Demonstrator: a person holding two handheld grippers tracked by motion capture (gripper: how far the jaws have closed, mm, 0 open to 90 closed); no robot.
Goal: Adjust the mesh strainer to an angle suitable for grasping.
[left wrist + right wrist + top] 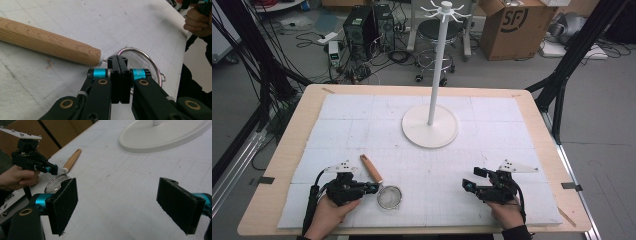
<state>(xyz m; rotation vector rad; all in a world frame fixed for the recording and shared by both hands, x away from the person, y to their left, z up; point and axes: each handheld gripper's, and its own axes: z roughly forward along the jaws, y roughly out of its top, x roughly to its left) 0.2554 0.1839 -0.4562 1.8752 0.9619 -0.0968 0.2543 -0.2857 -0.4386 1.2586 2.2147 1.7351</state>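
A small strainer with a wooden handle is lying on the white mat of the counter, near its front edge and left of centre. The left tool is sitting with its jaws pressed together at the wire neck where the handle is meeting the mesh bowl; whether it is pinching the wire is hard to tell. The right tool is resting well apart to the right, its jaws standing wide with nothing between them. A white stand is standing farther back.

A white stand rises mid-table; cardboard box behind.
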